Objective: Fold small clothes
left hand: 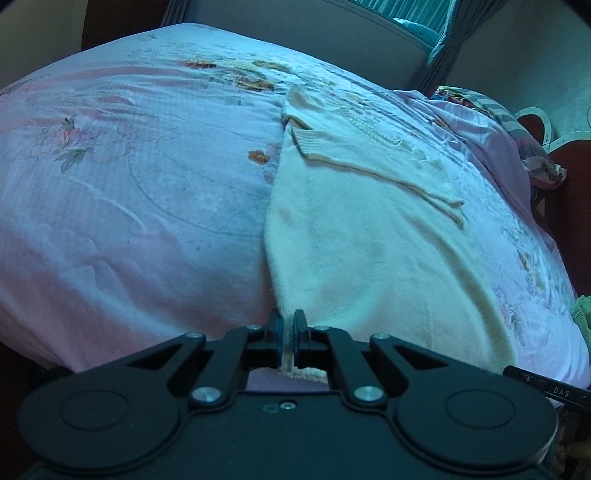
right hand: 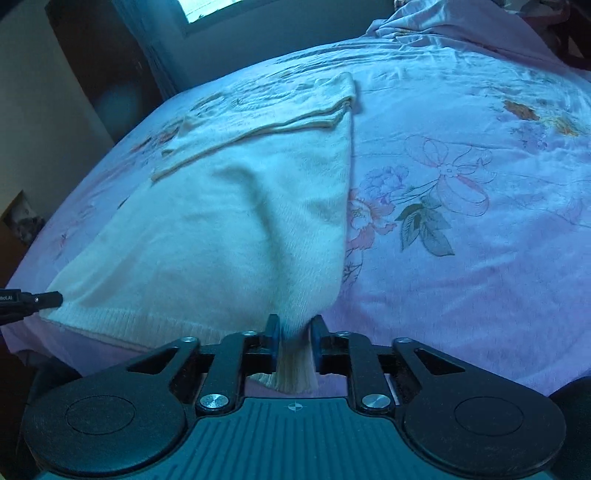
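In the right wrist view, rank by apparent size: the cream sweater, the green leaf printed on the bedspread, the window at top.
1. cream sweater, by far the largest.
2. green leaf.
3. window, only a cropped strip shows, and it is farther away, so its rank against the leaf is unsure.

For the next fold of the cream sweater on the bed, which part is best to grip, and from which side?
Grip the ribbed bottom hem at its two near corners, coming from the near bed edge. The cream sweater lies flat with its sleeves folded across the far part, so the hem is the free edge. The left gripper and right gripper already pinch it there, jaws closed on fabric.
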Available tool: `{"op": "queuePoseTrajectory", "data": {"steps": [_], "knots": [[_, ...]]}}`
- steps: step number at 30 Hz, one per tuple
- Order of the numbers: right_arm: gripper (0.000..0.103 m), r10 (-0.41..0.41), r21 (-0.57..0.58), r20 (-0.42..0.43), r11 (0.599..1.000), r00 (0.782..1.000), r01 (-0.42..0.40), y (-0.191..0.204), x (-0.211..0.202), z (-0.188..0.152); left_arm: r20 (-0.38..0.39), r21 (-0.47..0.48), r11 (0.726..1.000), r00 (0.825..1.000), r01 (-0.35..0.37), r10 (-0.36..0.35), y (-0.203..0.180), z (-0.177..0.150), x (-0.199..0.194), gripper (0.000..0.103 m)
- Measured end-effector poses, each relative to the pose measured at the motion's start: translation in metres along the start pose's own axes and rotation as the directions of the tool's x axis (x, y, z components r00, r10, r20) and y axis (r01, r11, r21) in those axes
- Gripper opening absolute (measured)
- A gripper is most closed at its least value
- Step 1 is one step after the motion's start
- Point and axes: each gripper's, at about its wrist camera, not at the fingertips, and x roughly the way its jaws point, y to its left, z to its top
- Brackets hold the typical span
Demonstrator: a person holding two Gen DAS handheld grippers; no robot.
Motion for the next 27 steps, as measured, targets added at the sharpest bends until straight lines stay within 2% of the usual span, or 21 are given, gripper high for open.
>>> {"op": "queuePoseTrajectory", "data": {"steps": [1,2,5,6,7,8,11,15,19,22,24,26,27], "knots": [[0.057,-0.009,0.022,0.001,1.000,1.000,0.009,-0.004,0.001,0.001,0.000,0.000,1.000,1.000,0.011,-0.011,-0.001,0.003,0.000,0.003],[0.063,-0.014,0.049,0.003,0.999,1.000,0.014,-0.009,0.001,0.001,-0.001,-0.007,1.000,1.000,0.025,-0.025,-0.002,0.005,0.001,0.003],[0.063,0.047,0.145,-0.064,0.989,0.997,-0.038,-0.021,0.013,0.006,-0.003,-0.013,0.999,0.999,0.047,-0.047,-0.007,0.010,0.005,0.003],[0.061,0.066,0.171,-0.075,0.984,0.995,-0.052,-0.023,0.016,0.007,-0.005,-0.012,0.999,0.999,0.053,-0.053,-0.008,0.012,0.006,0.003],[0.037,0.087,0.184,-0.079,0.980,0.993,-0.072,-0.024,0.018,0.008,-0.005,-0.014,0.998,0.998,0.060,-0.060,-0.009,0.015,0.008,0.003],[0.006,0.113,0.195,-0.096,0.976,0.989,-0.093,-0.026,0.021,0.010,-0.003,-0.019,0.998,0.998,0.067,-0.067,-0.010,0.019,0.010,0.003],[0.007,0.205,0.271,-0.090,0.947,0.975,-0.174,-0.034,0.024,0.023,0.008,-0.045,0.995,0.996,0.087,-0.086,-0.011,0.036,0.016,0.003],[0.007,0.263,0.369,-0.005,0.898,0.965,-0.242,-0.046,0.027,0.057,0.034,-0.067,0.992,0.994,0.109,-0.106,-0.015,0.069,0.033,0.003],[0.007,0.275,0.491,0.089,0.824,0.957,-0.283,-0.066,0.049,0.102,0.058,-0.071,0.993,0.994,0.097,-0.092,-0.021,0.110,0.065,0.003],[0.007,0.251,0.529,0.103,0.806,0.962,-0.267,-0.077,0.072,0.133,0.048,-0.109,0.993,0.998,0.053,-0.048,-0.022,0.139,0.099,0.005],[0.016,0.234,0.573,0.129,0.775,0.964,-0.265,-0.084,0.084,0.147,0.022,-0.119,0.993,1.000,0.025,-0.022,-0.021,0.151,0.119,0.010],[0.050,0.214,0.588,0.170,0.761,0.962,-0.273,-0.088,0.088,0.157,0.014,-0.109,0.994,1.000,-0.005,0.006,-0.020,0.157,0.132,0.015],[0.052,0.172,0.568,0.182,0.785,0.968,-0.246,-0.087,0.085,0.163,0.016,-0.101,0.995,1.000,-0.013,0.015,-0.020,0.158,0.133,0.015]]}}
